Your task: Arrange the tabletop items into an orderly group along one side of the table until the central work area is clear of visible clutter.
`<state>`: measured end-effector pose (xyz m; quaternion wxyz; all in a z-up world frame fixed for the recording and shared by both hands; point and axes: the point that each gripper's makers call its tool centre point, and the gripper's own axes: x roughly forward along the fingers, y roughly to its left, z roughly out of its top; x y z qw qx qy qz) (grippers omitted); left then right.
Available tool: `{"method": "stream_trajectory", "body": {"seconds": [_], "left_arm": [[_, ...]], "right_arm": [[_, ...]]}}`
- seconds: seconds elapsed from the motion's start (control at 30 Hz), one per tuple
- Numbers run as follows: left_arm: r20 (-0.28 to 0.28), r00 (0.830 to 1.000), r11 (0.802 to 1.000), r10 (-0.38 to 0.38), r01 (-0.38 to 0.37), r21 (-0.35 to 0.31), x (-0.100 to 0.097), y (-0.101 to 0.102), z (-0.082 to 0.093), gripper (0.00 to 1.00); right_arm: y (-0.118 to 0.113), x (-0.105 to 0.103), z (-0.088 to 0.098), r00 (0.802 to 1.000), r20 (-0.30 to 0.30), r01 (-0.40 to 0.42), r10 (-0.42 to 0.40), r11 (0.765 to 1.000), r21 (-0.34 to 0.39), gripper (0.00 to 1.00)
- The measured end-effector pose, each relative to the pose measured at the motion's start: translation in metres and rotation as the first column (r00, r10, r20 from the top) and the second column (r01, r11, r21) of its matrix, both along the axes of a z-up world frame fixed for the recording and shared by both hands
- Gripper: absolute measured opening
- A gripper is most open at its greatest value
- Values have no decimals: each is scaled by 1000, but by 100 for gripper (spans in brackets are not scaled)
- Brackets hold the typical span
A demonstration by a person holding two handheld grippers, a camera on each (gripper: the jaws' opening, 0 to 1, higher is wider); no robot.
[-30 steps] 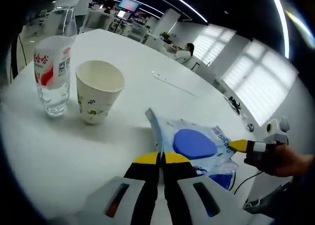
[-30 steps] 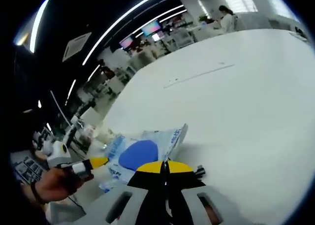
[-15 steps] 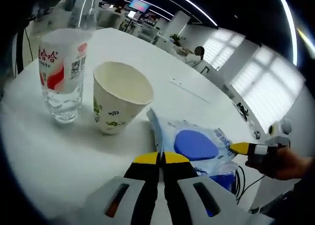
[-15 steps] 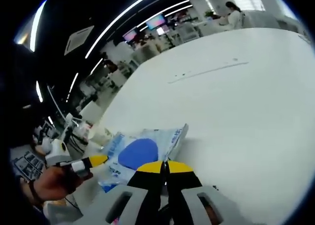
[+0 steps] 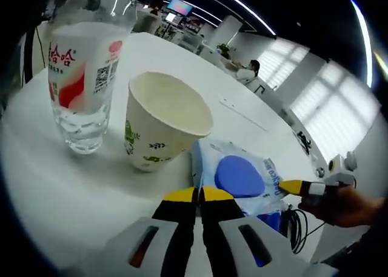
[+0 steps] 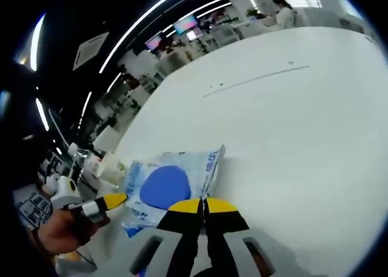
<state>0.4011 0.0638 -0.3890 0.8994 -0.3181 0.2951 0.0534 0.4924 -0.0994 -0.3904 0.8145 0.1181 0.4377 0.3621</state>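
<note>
A blue-and-white soft packet (image 5: 239, 177) lies on the white table (image 5: 73, 186), its corner right beside a paper cup (image 5: 163, 122) with green leaf print. A clear water bottle (image 5: 82, 77) with a red-and-white label stands just left of the cup. My left gripper (image 5: 198, 195) is shut on the packet's near edge. The right gripper's yellow tip (image 5: 294, 186), held by a hand, meets the packet's far side. In the right gripper view my right gripper (image 6: 203, 205) is shut on the packet (image 6: 163, 186), and the left gripper (image 6: 112, 199) touches its other end.
A black cable (image 5: 297, 225) hangs by the table's edge near the hand. The cup (image 6: 112, 165) appears small at the left of the right gripper view. Wide bare table (image 6: 291, 137) stretches beyond the packet. Office desks, screens and a seated person lie far behind.
Both grippers have carried the packet closer to the cup and bottle, which now loom larger in the left gripper view. The packet's corner now reaches the cup's base.
</note>
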Motion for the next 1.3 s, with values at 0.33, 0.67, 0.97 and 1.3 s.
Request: {"method": "stream_trajectory", "body": {"seconds": [0.33, 0.67, 0.97, 1.3], "left_arm": [[0, 1000, 1000, 26, -26, 0, 3, 6, -2, 0], [37, 998, 999, 50, -51, 18, 9, 23, -1, 7], [24, 998, 998, 54, -55, 23, 0, 20, 0, 8], [29, 997, 997, 73, -73, 8, -22, 11, 4, 7]], "right_arm": [[10, 8, 3, 1000, 4, 7, -7, 1000, 8, 0], [6, 6, -2, 999, -13, 32, -32, 999, 27, 1], [2, 4, 11, 999, -3, 46, -46, 998, 39, 6], [-8, -5, 16, 999, 2, 51, -52, 998, 36, 7]]}}
